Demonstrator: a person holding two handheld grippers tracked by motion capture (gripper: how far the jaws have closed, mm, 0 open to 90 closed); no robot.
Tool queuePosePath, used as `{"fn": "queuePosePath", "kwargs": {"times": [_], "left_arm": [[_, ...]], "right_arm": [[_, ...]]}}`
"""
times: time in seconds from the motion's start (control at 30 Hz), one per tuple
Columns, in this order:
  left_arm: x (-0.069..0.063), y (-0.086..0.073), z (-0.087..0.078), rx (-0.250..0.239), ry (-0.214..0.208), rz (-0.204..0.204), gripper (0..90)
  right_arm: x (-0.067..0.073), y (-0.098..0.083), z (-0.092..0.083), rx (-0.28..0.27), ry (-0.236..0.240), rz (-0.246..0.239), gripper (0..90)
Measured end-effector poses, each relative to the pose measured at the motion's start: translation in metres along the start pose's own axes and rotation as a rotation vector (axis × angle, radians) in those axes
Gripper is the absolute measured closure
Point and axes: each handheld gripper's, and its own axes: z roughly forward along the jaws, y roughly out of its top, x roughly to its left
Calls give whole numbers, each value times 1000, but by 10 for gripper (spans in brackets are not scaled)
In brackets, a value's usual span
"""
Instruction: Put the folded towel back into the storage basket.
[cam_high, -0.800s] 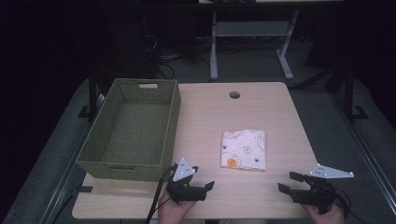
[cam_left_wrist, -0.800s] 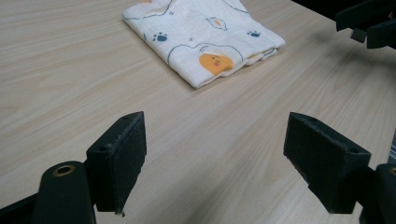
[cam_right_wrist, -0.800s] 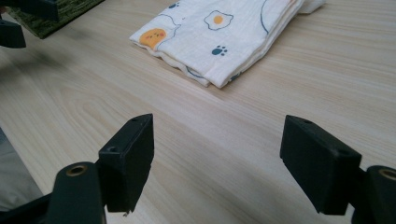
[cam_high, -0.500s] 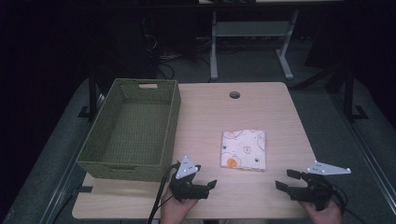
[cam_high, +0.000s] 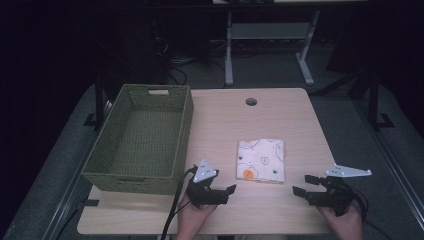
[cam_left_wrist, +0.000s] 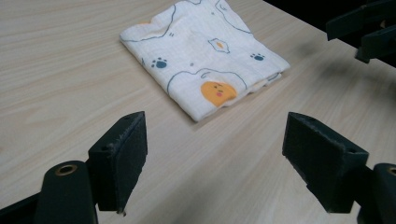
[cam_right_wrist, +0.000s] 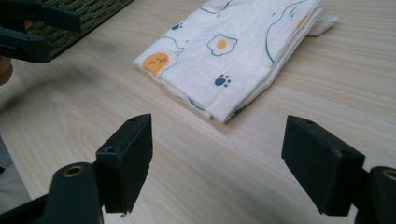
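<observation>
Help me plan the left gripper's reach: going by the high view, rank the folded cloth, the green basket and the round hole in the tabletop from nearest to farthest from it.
From the left gripper:
1. Folded cloth, just up and to its right; the green basket's near wall, at its left, is too close to call against it.
2. Round hole, far side of the table, clearly farthest.

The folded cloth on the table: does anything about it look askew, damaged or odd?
Nothing stands out. The cloth lies flat and neatly folded on the table, right of the basket; only its layered edges sit slightly uneven at one corner. Both grippers, left and right, are open and apart from it.
</observation>
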Motion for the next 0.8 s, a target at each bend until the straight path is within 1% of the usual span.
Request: {"fn": "queuePosePath", "kwargs": {"times": [0.27, 0.53, 0.7, 0.8], "left_arm": [[2, 13, 11, 5, -11, -5, 224], [2, 27, 23, 18, -18, 6, 225], [2, 35, 31, 27, -22, 6, 226], [3, 40, 35, 34, -23, 9, 228]], "right_arm": [[-3, 10, 5, 15, -5, 13, 245], [-6, 24, 10, 29, -9, 1, 245], [-7, 32, 13, 36, -13, -11, 244], [-8, 36, 14, 40, -11, -4, 244]]}}
